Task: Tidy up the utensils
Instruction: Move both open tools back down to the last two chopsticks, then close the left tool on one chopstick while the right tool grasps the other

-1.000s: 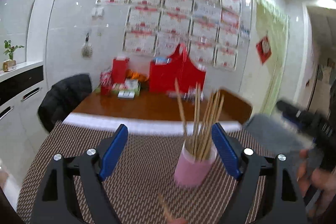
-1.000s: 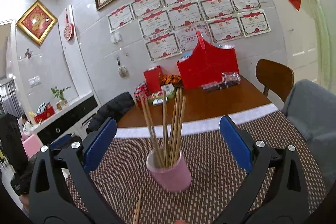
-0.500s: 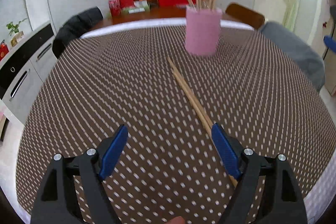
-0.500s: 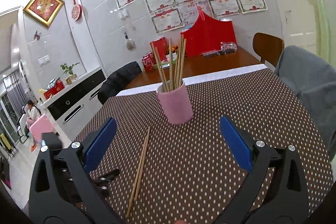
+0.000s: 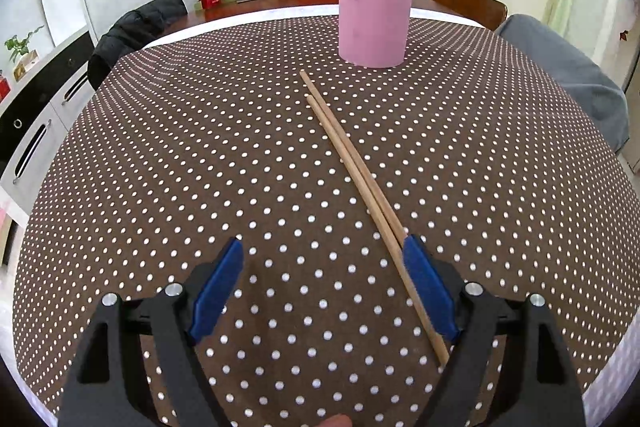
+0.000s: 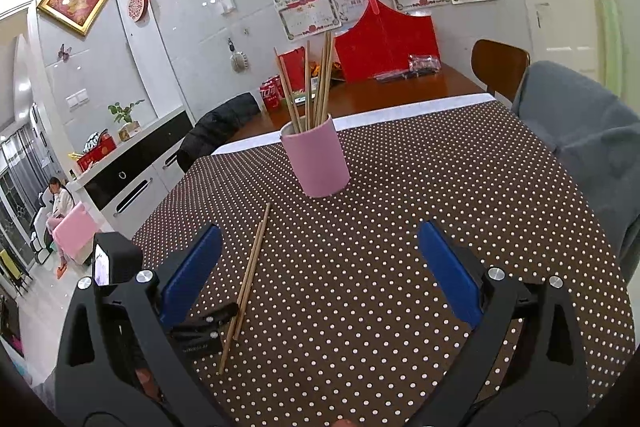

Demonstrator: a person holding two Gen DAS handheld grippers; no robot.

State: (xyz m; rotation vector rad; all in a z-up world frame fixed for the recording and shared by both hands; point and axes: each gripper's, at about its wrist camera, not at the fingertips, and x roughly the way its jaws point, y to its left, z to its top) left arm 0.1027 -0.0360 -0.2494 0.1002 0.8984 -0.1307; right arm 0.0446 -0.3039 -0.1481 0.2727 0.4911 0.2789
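A pink cup (image 5: 375,19) (image 6: 317,159) holding several wooden chopsticks stands at the far side of the brown dotted tablecloth (image 5: 200,147) (image 6: 400,227). Two loose chopsticks (image 5: 352,163) (image 6: 250,271) lie side by side on the cloth in front of the cup. My left gripper (image 5: 323,285) is open low over the cloth, its right finger (image 5: 428,291) beside the near ends of the pair. My right gripper (image 6: 318,271) is open and higher, with the loose pair left of its centre and the left gripper's body below its left finger.
A grey-draped chair (image 5: 568,79) (image 6: 592,143) stands at the table's right edge. Beyond the cloth, a wooden table end (image 6: 392,95) carries red boxes and cans. A black jacket on a chair (image 5: 140,23) and white cabinets (image 6: 132,167) are to the left.
Both grippers have pulled back from the cup. The left one has dropped low over the cloth by the two loose chopsticks. Both stay open.
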